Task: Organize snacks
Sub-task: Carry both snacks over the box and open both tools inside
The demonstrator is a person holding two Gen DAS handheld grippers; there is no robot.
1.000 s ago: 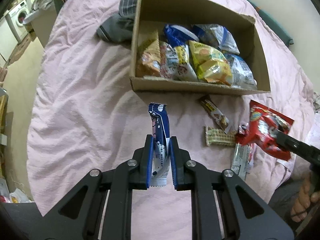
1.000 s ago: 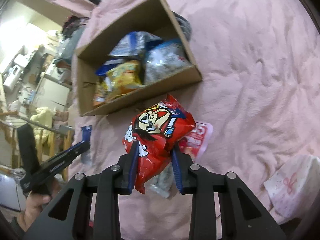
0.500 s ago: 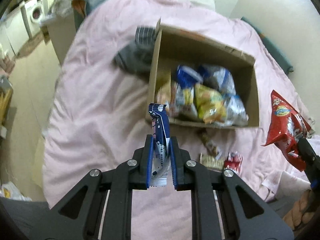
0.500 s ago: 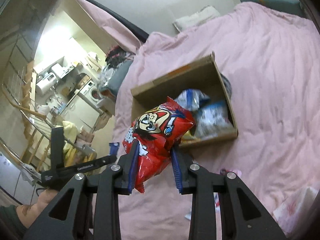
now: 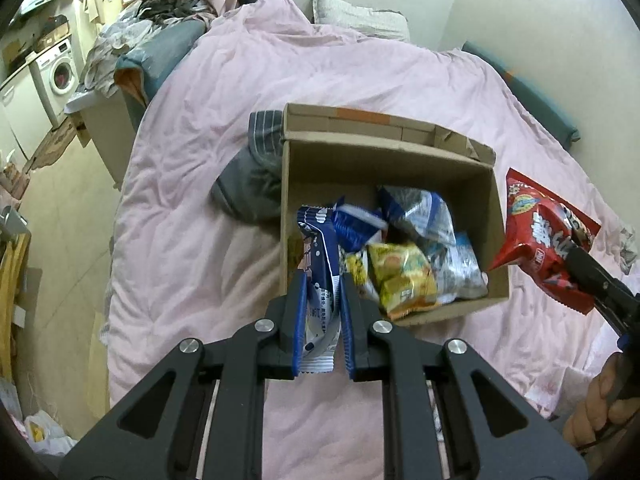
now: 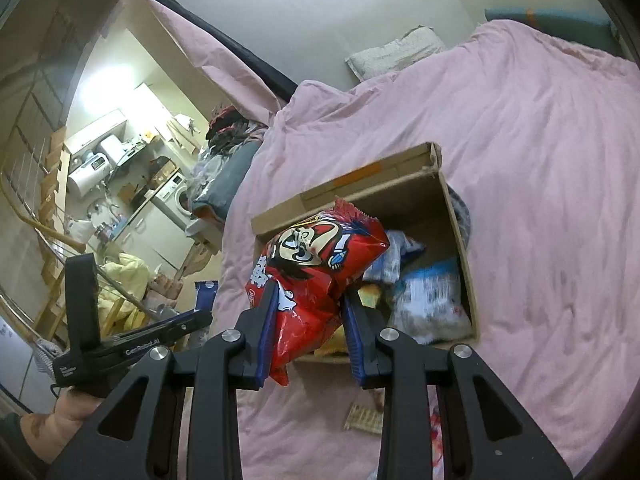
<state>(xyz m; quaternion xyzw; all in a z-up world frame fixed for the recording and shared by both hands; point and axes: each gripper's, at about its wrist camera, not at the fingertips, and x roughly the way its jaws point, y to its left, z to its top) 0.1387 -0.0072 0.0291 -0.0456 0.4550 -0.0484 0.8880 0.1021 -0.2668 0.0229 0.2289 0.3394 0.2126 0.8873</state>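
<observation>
1. Our left gripper [image 5: 322,280] is clamped on a slim blue-and-white snack packet [image 5: 316,256], which stands upright between the blue pads and reaches above the fingertips.
2. Our right gripper [image 6: 310,292] is clenched on a red snack bag [image 6: 320,264] printed with a cartoon face; the bag bulges out above the jaws and its lower corner hangs below them.
3. Both packets are held in the air, above the pink bedspread [image 5: 192,216] and close to the open cardboard box [image 5: 384,160].
4. In the left wrist view, the blue packet sits in front of the box's near left corner, while the red bag shows at the right, just beside the box's right wall.
5. The box rests on the bedspread and already holds several snacks: a yellow packet [image 5: 404,276], blue-and-white bags [image 5: 420,216] and a silvery bag [image 5: 460,264].
6. A dark grey garment [image 5: 248,184] lies against the left wall of the box.
7. In the right wrist view, a pale wafer packet [image 6: 364,418] lies on the bedspread below the gripper, near the box.
8. A grey pillow [image 5: 360,20] lies at the head of the bed, and a washing machine [image 5: 60,70] stands in the room beyond.
</observation>
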